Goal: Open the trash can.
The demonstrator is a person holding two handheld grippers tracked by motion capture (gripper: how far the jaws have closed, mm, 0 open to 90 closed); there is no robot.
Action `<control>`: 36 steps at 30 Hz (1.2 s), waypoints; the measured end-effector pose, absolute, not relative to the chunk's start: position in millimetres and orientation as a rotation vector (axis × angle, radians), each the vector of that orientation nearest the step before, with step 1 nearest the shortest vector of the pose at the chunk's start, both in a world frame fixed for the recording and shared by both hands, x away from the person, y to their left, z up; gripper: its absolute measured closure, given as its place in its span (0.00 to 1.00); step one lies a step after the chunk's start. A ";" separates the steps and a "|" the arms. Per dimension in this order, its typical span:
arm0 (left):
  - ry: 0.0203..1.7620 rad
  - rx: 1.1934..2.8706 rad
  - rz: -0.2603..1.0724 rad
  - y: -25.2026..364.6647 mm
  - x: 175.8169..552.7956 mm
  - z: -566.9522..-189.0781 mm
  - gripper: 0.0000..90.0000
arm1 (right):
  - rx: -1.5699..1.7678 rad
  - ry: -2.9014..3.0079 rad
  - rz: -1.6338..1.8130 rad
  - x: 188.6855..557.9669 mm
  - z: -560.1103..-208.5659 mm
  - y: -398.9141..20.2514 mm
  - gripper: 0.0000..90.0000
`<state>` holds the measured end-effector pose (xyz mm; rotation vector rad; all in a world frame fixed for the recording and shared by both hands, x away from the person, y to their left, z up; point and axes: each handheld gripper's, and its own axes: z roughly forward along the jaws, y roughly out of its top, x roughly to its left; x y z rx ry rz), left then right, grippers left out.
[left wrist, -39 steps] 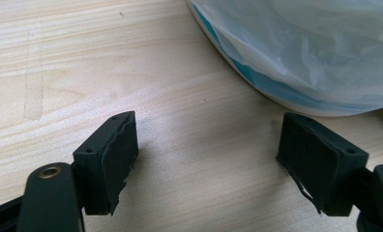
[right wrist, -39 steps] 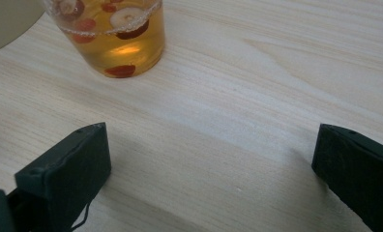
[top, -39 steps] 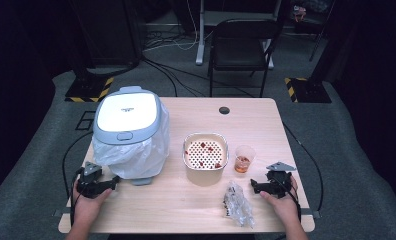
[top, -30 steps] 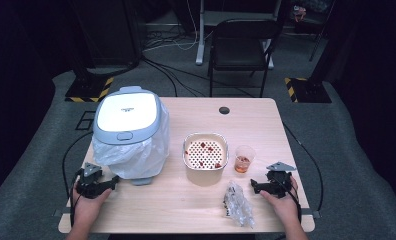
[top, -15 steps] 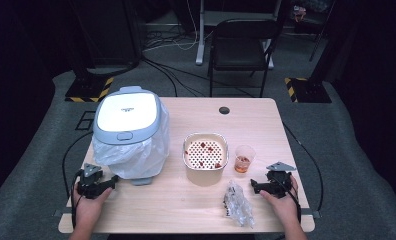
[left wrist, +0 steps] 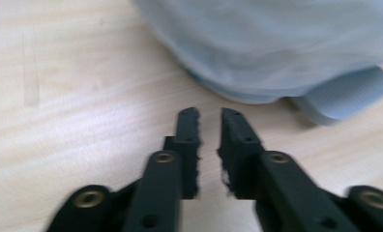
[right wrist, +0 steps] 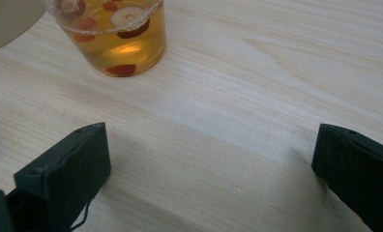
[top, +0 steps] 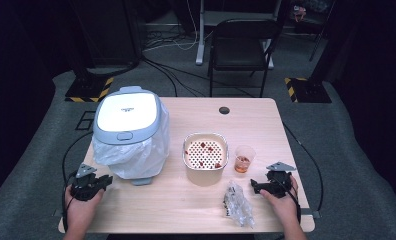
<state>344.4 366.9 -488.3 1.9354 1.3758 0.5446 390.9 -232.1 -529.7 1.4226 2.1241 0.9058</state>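
Looking down on a pale wood-grain desk (top: 186, 210), rectangular, with a round dark cable hole (top: 224, 110) near its far edge. Standing on grey carpet (top: 366, 165) in a dim room (black all around the edges). Sitting behind the desk: a dark folding chair (top: 242, 47), cables trailing across the floor, and two yellow-and-black striped base plates (top: 88, 90) at either side.

Resting at the near left corner of the desk: the left gripper (left wrist: 209, 118), jaws having just been closing, now nearly together with only a thin slit between them and nothing in it. Pointing toward the white bin (top: 128, 130) with its plastic liner, just beside it, apart from it.

Lying at the near right: the right gripper (top: 253, 186), jaws spread wide, bare wood between them. Sitting ahead of it in the right gripper view: a clear cup (right wrist: 113, 36) of amber liquid with red pieces, near but not touching. Standing between bin and cup: a perforated strainer pot (top: 205, 156). Lying just left of the right gripper: a crumpled clear bag (top: 238, 205).
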 end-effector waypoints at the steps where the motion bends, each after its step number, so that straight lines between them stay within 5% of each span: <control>1: 1.359 1.944 0.556 364.2 342.0 -486.2 0.92 | 1.423 2.124 0.906 390.8 -529.6 -232.1 0.00; 3: 1.305 1.997 0.537 358.7 336.6 -481.1 1.00 | 1.422 2.124 0.906 390.9 -529.7 -232.2 0.00; 21: 1.184 1.978 0.399 300.2 336.7 -473.2 1.00 | 1.425 2.122 0.904 390.5 -529.6 -231.8 0.00; 36: 1.087 2.067 0.465 277.7 354.2 -489.7 1.00 | 1.422 2.120 0.898 388.8 -529.8 -231.2 0.00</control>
